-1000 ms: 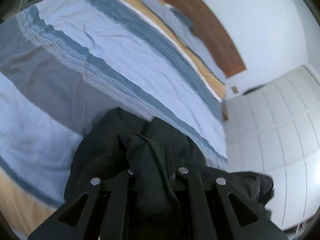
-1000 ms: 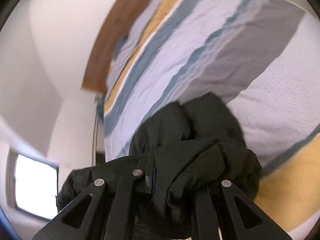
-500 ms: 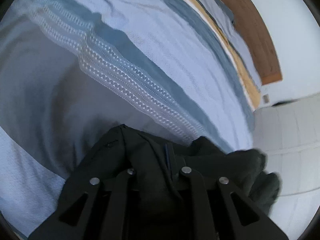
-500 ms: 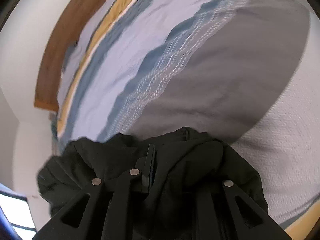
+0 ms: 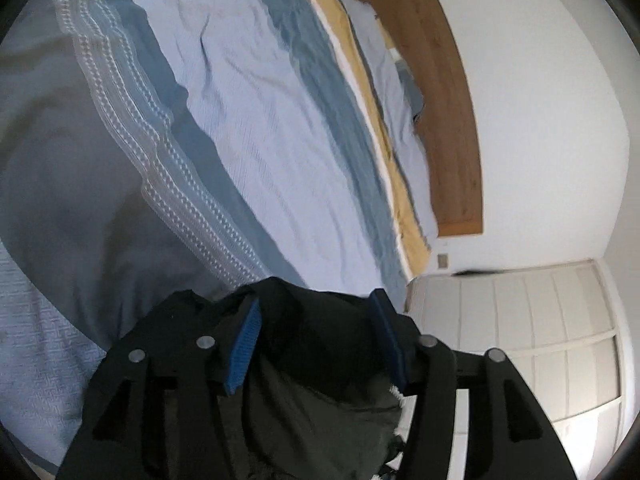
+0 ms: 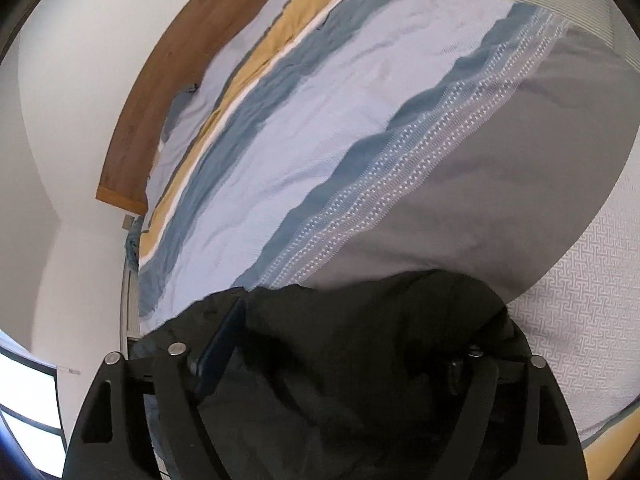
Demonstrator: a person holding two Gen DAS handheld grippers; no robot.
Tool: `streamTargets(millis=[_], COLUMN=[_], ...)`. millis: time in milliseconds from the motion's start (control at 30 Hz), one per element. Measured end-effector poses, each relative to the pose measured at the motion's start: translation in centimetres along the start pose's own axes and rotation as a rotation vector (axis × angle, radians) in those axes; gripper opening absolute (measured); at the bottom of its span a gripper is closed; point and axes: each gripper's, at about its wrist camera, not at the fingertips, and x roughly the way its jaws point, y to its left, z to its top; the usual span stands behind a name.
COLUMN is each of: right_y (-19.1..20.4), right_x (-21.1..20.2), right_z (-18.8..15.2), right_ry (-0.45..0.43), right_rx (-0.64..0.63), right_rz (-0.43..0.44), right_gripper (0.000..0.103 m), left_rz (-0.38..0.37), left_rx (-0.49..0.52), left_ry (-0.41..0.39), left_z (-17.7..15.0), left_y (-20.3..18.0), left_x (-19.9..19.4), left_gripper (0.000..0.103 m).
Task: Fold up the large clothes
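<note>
On the left, the left hand-held gripper (image 5: 316,332) was pointed down at the bed (image 5: 248,128). Its jaws were being opened, and the blue pads (image 5: 245,346) could be seen standing apart. The black garment (image 5: 320,364) was bunched up between them, but it was not being squeezed any more. It was being let go.

On the right, the right hand-held gripper (image 6: 340,360) was being opened wide too. The same black garment (image 6: 372,344) was heaped between its jaws and over the far finger, so that pad could not be seen. No pinch on the cloth could be made out.

The garment was laid in a dark lump at the near edge of the bed (image 6: 360,128), on the grey stripe of the cover.

The step in hand was judged to be the putting down of the garment. Next, an edge or corner would probably need to be found and gripped, so the cloth could be spread flat before any fold is made.
</note>
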Motion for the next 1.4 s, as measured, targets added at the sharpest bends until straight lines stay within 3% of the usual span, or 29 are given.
streamTargets(millis=[67,167,333,500,700,833,967,1100,1400], right_y=[0.2,1.0,4.0,8.6,12.2,13.6,13.2,11.7,9.8], right_x=[-0.4,-1.5,-4.1,-4.4,-0.6,2.8,5.7,7.4,10.3], right_z=[0.2,0.2,-0.3,-3.6,-9.8,-12.6,-12.7,-11.9,-9.5], right_ry=[-0.008,-0.026,-0.107,-0.119,-0.086,-0.084,-0.085,-0.080,-0.055], right_rx=[0.007,-0.023,-0.147,-0.321,-0.503,-0.609,-0.657,-0.623,-0.585], right_rz=[0.007,-0.003,-0.057,-0.067,-0.104,-0.147,-0.205,-0.229,-0.278], right_gripper=[0.087,0.088,0.088,0.091,0.092,0.092,0.093,0.096,0.101], left_rz=[0.004,0.075,0.255,0.363,0.423,0.469,0.543,0.582,0.629], left_rx=[0.007,0.089,0.345,0.646,0.835,0.952,0.994,0.998,0.988], left_ry=[-0.036,-0.051,-0.021,0.049,0.071,0.030,0.022,0.012,0.041], left_z=[0.5,0.5,-3.5,-11.3,-18.8,-21.8,-22.8,-22.7,-20.8], left_y=[-0.2,-1.6,-6.2,-9.6,-10.4,-11.1,-10.4,-9.5,-8.4], left_x=[-1.6,-3.3,-2.7,1.8,7.7,10.9,14.1,16.0,19.5], left_gripper=[0.055,0.055,0.055,0.055,0.056,0.056,0.056,0.056,0.058])
